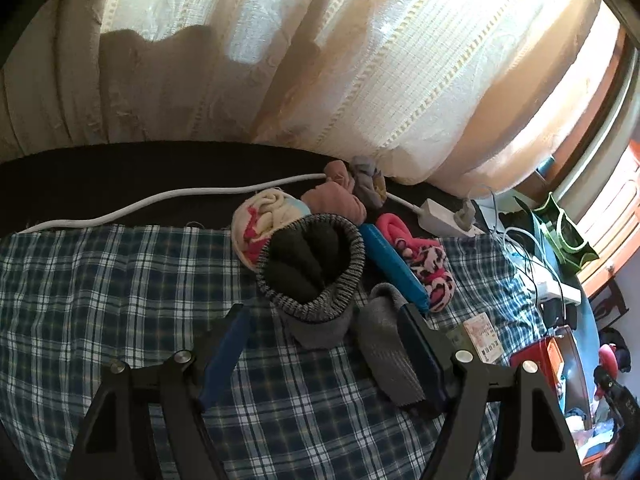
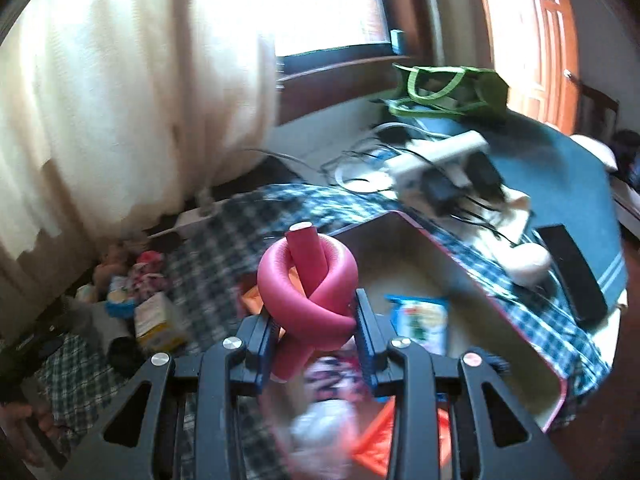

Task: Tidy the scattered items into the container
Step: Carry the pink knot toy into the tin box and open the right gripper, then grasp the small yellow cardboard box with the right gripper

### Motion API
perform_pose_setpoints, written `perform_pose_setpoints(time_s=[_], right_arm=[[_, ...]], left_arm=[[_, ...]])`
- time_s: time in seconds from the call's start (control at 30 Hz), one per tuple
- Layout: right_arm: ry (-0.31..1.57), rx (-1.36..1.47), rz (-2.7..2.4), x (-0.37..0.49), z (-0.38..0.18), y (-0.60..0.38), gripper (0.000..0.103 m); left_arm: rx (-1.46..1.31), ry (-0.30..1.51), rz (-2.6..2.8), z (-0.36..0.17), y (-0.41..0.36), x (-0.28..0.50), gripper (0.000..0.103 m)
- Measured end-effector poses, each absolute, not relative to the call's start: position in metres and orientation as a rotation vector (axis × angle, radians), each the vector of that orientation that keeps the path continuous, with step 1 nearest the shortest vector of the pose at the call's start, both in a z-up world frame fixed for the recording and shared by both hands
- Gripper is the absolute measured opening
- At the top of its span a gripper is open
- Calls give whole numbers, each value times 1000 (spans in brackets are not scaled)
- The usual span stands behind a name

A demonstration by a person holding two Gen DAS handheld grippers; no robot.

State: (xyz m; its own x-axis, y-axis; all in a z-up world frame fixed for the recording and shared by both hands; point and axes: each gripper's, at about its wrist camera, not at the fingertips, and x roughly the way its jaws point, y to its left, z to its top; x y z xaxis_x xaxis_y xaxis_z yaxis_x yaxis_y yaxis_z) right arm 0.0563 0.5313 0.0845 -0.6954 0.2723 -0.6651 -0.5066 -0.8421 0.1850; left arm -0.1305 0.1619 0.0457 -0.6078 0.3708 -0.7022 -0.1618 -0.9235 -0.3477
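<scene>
Foam, soft and light: the knotted pink foam roller (image 2: 308, 284) is clenched at its lower loops by the right gripper (image 2: 316, 320) above the white pink-rimmed container (image 2: 460, 264); squeezing harder would likely only dent it. The left gripper (image 1: 320, 320) stands released around a rolled grey knit sock bundle (image 1: 312, 268), a limp thing best pinched across its thick cuff.

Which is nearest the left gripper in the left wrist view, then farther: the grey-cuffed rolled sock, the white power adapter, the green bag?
1. Grey-cuffed rolled sock: just ahead of the left gripper, on the plaid cloth.
2. White power adapter: farther back, to the right, near the curtain.
3. Green bag: farthest, at the far right.
</scene>
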Motion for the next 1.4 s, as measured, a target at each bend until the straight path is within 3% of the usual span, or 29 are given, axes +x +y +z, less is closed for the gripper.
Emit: perform_pose_setpoints(time_s=[0.13,0.2,0.27,0.33,0.83,1.4], right_arm=[[522,-905,2462,57,82,544,39],[536,-903,2445,57,80,547,48],[547,-899,2431,57,79,550,69],[518,-860,2439,59,83,544,76],[409,-833,2692,33,93,456,77],[267,-1121,2786,-52,45,404,78]], left_arm=[[-1195,-342,2544,45,165,-130,77],[-1197,-347,2544,45,165,-131,77],[-1203,-357,2543,44,163,-133,77],[-1211,-368,2543,42,161,-134,77],[-1233,-395,2553,34,152,-140,77],[-1269,-416,2565,25,145,-145,77]])
